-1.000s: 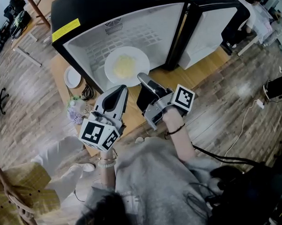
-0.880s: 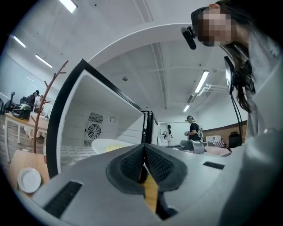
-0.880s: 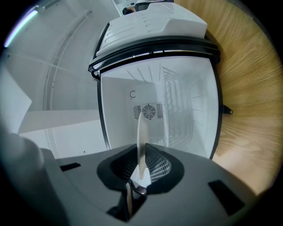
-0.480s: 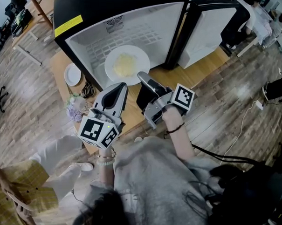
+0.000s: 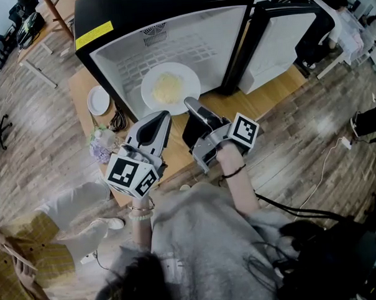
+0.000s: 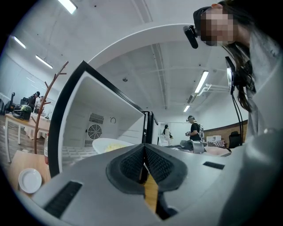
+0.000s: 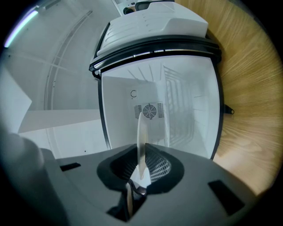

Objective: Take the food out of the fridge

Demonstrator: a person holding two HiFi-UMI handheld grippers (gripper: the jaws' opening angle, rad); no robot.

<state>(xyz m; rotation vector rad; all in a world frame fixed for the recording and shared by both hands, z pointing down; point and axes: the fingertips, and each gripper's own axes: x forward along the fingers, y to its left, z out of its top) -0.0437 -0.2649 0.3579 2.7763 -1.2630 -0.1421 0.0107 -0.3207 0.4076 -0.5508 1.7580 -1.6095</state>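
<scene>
Right gripper (image 5: 189, 104) clamped on plate (image 5: 147, 91) rim; left gripper (image 5: 161, 118) closed, empty. Plate judged stiff, slick, breakable; loose food (image 5: 168, 86) demands level carriage.

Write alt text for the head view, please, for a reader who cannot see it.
The right gripper clamps the rim of a white plate of yellowish food inside an open fridge on a wooden table. The left gripper is shut and empty beside it, outside the fridge.
</scene>
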